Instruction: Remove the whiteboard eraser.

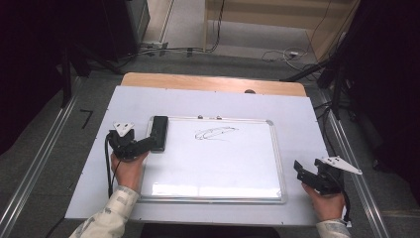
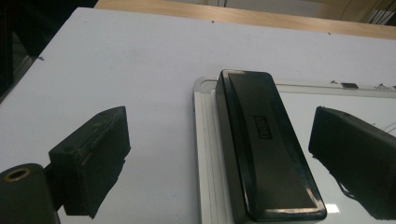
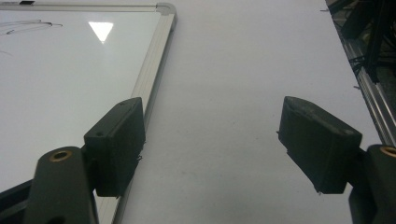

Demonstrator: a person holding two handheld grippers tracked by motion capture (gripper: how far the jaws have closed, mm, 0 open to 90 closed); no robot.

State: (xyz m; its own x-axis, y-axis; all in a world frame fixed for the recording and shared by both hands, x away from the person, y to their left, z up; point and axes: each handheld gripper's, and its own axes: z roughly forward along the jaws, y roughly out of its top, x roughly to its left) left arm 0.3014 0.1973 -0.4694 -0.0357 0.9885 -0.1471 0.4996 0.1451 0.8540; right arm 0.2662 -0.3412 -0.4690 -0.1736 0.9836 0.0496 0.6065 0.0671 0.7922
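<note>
High view: scribble (image 1: 215, 133) on whiteboard (image 1: 213, 191), beyond eraser (image 1: 159, 133).

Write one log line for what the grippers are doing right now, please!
left gripper: open, jaws either side of black eraser on whiteboard left edge | right gripper: open, holding nothing, beside whiteboard | scribble: not wiped

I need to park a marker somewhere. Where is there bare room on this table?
Bare white sheet lies right of the whiteboard, ahead of the right gripper, and between the board's far edge and the wooden table edge. The near-left corner is crowded: the left gripper straddles the eraser.
</note>
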